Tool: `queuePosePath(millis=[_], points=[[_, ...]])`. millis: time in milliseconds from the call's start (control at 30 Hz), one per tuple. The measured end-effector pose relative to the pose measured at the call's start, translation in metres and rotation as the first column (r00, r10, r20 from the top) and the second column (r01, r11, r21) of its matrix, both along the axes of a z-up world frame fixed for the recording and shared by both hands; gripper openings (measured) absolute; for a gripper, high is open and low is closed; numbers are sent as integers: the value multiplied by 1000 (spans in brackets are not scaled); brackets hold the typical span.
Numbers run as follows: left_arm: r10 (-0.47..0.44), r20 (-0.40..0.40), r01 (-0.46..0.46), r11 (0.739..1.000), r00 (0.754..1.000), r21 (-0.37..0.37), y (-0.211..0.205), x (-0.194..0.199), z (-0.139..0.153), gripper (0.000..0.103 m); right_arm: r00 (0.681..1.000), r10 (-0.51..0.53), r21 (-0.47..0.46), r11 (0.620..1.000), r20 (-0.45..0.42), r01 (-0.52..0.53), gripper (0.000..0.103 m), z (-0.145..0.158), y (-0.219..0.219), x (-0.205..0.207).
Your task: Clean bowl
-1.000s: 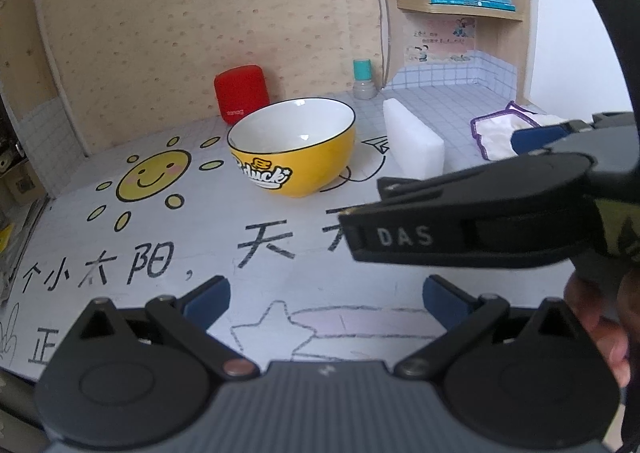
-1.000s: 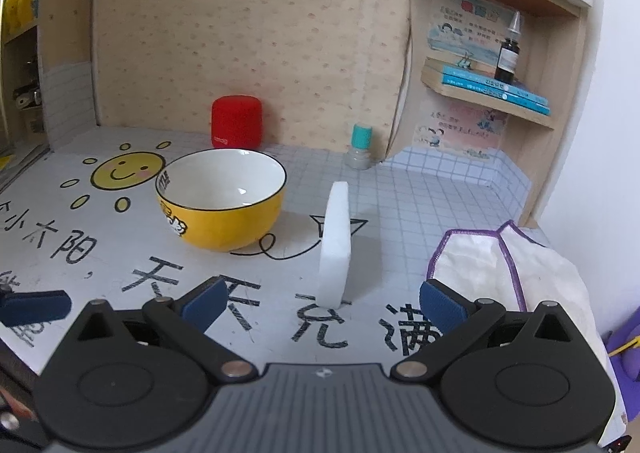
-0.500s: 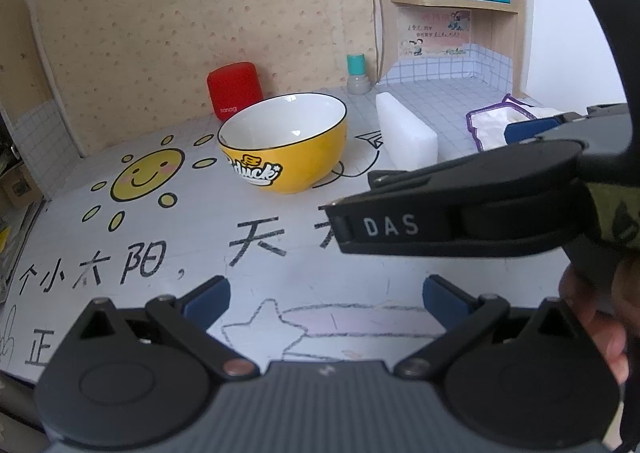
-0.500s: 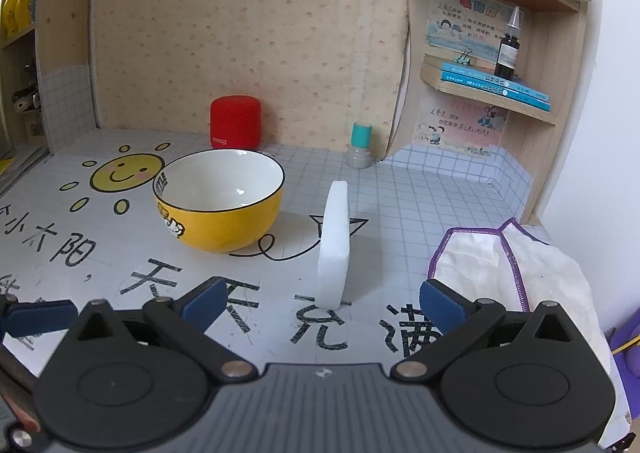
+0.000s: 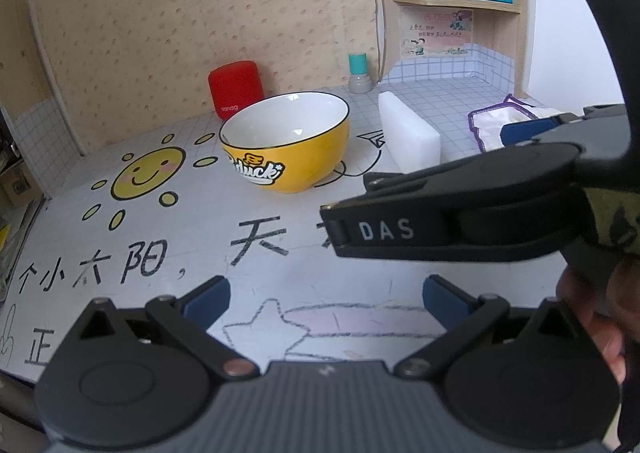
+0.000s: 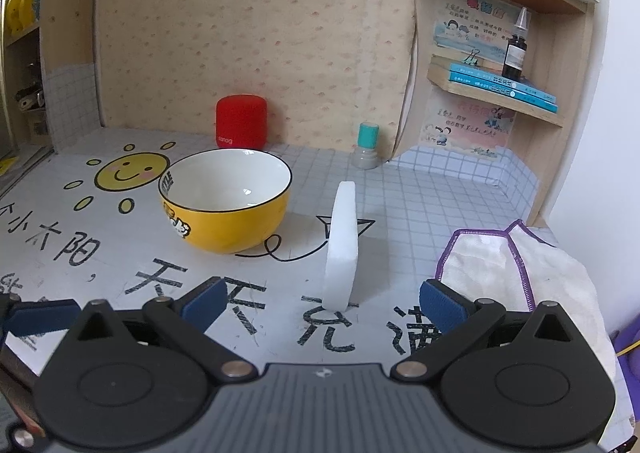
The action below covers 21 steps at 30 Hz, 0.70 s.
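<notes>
A yellow bowl [image 5: 286,143] [image 6: 226,199] with a white inside and a black rim stands upright on the printed table mat. A white sponge block [image 6: 341,245] [image 5: 408,135] stands on its edge to the bowl's right. My right gripper [image 6: 323,303] is open, its blue pads either side of the sponge's near end, a short way in front of it. My left gripper [image 5: 326,293] is open over the mat, well short of the bowl, holding nothing. The right gripper's black body [image 5: 460,217] crosses the left wrist view.
A white cloth with purple trim [image 6: 516,273] lies at the right edge of the table. A red speaker [image 6: 241,127] and a small teal-capped bottle [image 6: 367,147] stand by the back wall. A shelf with books and a dropper bottle [image 6: 516,51] hangs at the right.
The right gripper has edged forward, so the bowl and sponge look slightly nearer. The left wrist view has shifted a little; bowl and sponge have not moved.
</notes>
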<state>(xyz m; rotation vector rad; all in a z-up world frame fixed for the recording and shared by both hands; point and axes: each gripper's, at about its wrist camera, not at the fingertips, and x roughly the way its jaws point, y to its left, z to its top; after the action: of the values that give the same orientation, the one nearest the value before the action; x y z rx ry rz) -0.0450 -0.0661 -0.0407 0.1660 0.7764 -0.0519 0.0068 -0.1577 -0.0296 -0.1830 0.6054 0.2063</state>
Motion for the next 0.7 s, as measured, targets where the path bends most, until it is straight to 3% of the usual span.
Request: queuePosePath(millis=[700], points=[[8, -2, -8, 1000, 1000, -11, 3, 3, 1, 103, 1000, -10, -4, 1000, 11, 10, 103, 2, 0, -1]])
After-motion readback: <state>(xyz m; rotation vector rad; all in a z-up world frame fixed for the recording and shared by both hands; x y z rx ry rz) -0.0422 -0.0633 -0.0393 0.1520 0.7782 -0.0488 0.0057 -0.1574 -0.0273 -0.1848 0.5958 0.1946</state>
